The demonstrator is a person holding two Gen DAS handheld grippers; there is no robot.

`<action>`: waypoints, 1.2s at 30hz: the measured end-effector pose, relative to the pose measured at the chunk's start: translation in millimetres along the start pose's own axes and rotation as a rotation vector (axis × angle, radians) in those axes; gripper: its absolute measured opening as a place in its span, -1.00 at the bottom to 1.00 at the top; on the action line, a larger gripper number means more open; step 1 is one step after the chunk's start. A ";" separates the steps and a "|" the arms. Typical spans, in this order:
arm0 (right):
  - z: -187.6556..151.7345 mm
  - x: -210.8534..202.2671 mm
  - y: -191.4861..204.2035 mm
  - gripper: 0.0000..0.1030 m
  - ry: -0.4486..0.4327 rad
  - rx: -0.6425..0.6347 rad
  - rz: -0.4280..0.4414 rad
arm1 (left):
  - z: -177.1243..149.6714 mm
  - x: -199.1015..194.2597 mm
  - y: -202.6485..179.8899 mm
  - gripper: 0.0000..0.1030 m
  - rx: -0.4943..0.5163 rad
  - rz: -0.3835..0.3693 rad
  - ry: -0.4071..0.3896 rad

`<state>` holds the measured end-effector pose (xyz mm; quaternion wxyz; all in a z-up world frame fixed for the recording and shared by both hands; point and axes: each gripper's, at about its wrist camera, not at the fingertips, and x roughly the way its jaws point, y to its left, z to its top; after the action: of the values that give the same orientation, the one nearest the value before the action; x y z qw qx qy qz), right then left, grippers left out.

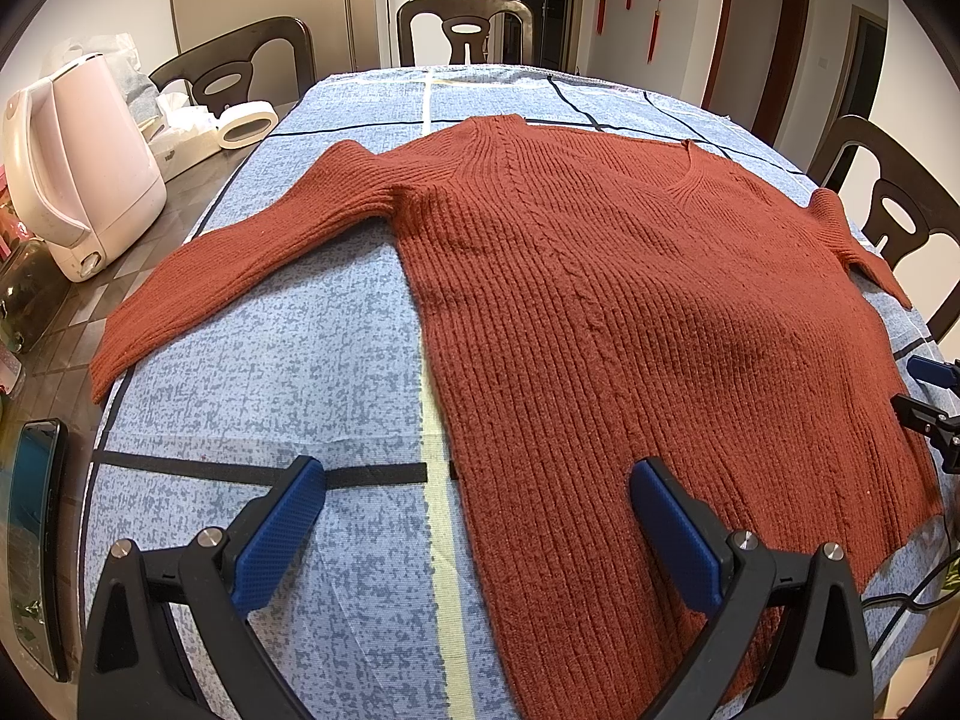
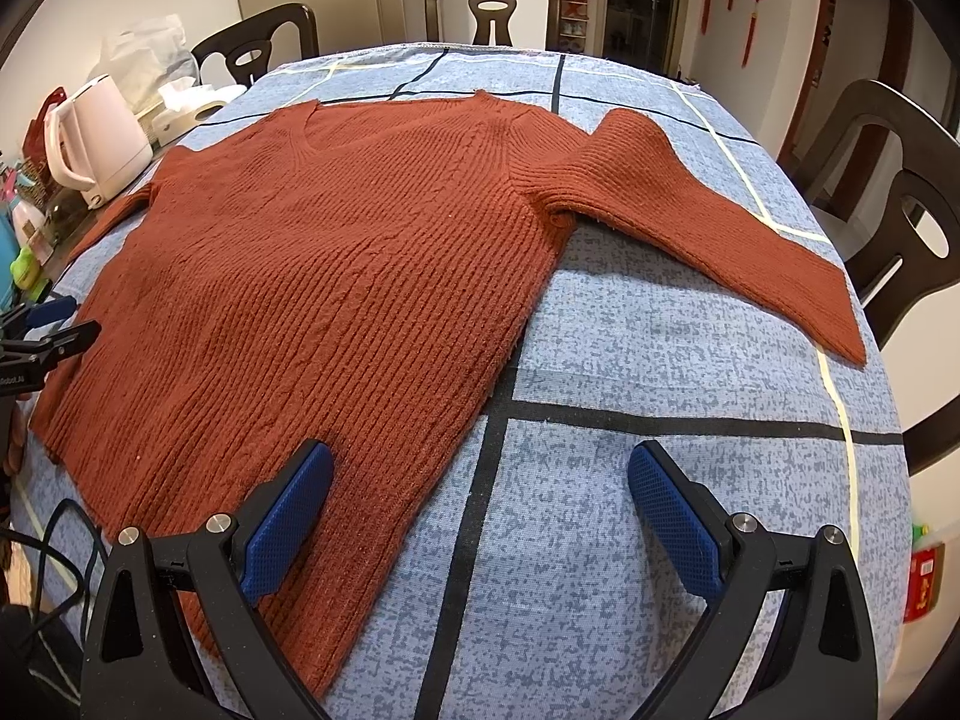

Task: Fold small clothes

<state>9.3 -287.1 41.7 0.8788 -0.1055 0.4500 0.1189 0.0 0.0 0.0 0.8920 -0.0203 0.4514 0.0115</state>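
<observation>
So the rust-red knit sweater (image 1: 630,300) is lying flat and face up on the blue patterned tablecloth (image 1: 270,330), neckline pointing toward the far chair (image 1: 465,30), both sleeves spread out to the sides. One sleeve (image 1: 228,258) angles off toward the table edge by the pink kettle (image 1: 78,168), and a roll of white tape (image 1: 246,123) sits just behind that kettle. The other sleeve (image 2: 720,222) stretches across the cloth on the opposite side, toward another dark chair (image 2: 888,192).

Left gripper (image 1: 474,516) has its jaws spread wide with nothing between them; it sits over the hem area, one blue pad (image 1: 678,540) above the knit and the other above bare cloth. Right gripper (image 2: 480,510) is the same deal, wide open and holding nothing, its left pad (image 2: 288,516) over the sweater's lower corner and the other pad over the tablecloth. Whether either one actually touches the fabric can't be told. A black cable (image 2: 54,558) trails near the front edge.
</observation>
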 end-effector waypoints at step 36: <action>36.5 -11.2 47.4 0.91 -0.035 -0.059 0.021 | 15.8 -15.3 24.1 0.93 -0.071 0.057 -0.070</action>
<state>16.5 -232.7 68.0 0.8817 -0.1248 0.4319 0.1431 2.7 24.7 21.1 0.9054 -0.0388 0.4194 0.0535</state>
